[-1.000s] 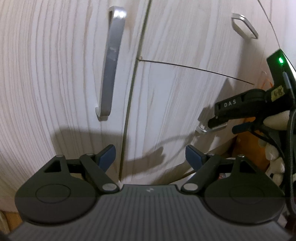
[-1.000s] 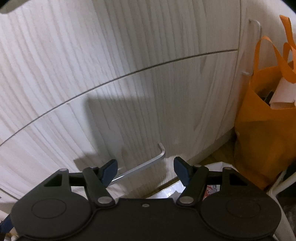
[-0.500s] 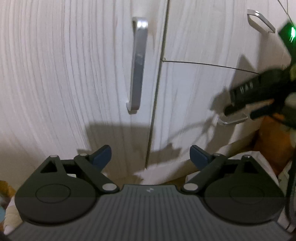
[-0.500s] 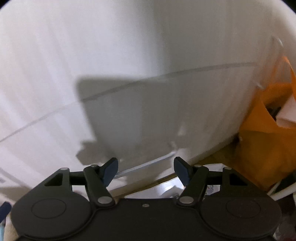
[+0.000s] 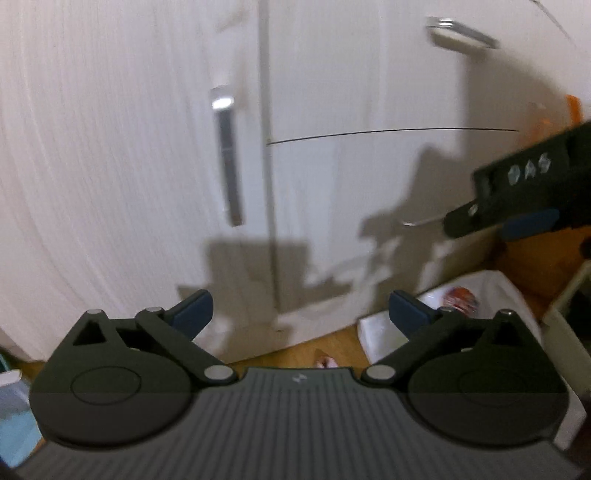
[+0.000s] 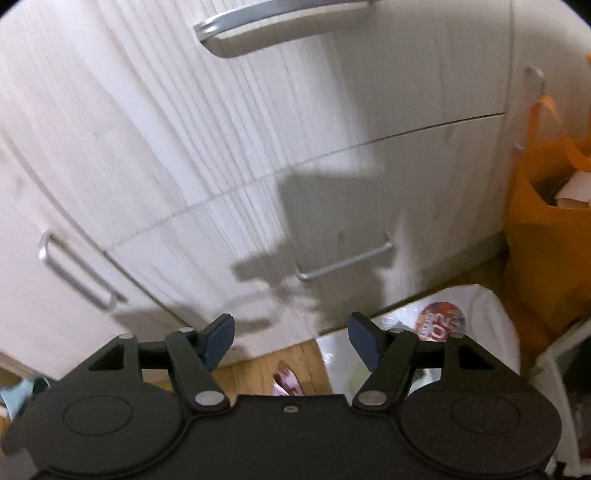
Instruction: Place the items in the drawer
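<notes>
A white wood-grain cabinet fills both views. Its bottom drawer is closed, with a thin metal handle low on its front. My right gripper is open and empty, held back from that handle, above the floor. My left gripper is open and empty, facing the cabinet door and its vertical handle. The right gripper also shows at the right edge of the left wrist view, just in front of the drawer handle.
An orange bag with paper in it stands right of the cabinet. A white plastic bag with packaged items lies on the wooden floor below the drawer. An upper drawer has a wide metal handle.
Both grippers have pulled back from the cabinet. The right gripper was close over the bottom drawer handle; it now sits farther off. The drawer stays closed.
</notes>
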The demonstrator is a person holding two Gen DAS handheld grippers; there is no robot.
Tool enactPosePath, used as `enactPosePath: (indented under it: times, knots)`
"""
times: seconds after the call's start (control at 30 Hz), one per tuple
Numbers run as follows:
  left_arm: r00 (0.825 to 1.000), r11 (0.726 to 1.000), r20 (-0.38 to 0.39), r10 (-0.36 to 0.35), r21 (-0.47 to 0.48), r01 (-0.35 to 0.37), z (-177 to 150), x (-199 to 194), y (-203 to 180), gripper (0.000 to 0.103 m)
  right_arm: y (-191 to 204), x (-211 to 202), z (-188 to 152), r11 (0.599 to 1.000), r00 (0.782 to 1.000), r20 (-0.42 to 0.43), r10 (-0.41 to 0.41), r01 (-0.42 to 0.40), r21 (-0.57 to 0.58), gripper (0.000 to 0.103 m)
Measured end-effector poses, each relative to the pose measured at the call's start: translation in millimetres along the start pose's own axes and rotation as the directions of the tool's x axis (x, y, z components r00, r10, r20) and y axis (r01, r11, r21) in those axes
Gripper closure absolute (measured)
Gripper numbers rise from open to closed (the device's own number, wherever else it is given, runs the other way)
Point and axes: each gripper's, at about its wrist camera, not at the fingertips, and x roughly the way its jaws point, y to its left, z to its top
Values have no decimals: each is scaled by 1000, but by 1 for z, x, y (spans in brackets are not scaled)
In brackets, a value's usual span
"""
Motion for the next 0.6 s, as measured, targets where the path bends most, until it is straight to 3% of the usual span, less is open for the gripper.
enactPosePath:
  times: [0.07,0.2,0.33,0.43,0.6]
  knots:
    - [999,1000,-11,-30,7,30,-1,-6,-4,0,6,11,-6,998,1000,-4,5,-5,-60,29]
    - [999,998,-11,-46,36,46,-8,-21,-14,0,0,-9,4,993,1000,-6,17,-17,-119,29]
    - [998,995,-10,-63,72,64,-15,-30,-21,0,-30,25,-8,990,1000,12,7,-5,-140,28]
    - [999,999,31,-34,31,33,-13,-44,-23,0,-28,21,-18,989,1000,-3,31,-31,-144,27]
    - [998,998,57,-14,61,10,-10,-63,-26,0,-6,12,-29,981,999,-9,44,-45,-188,24]
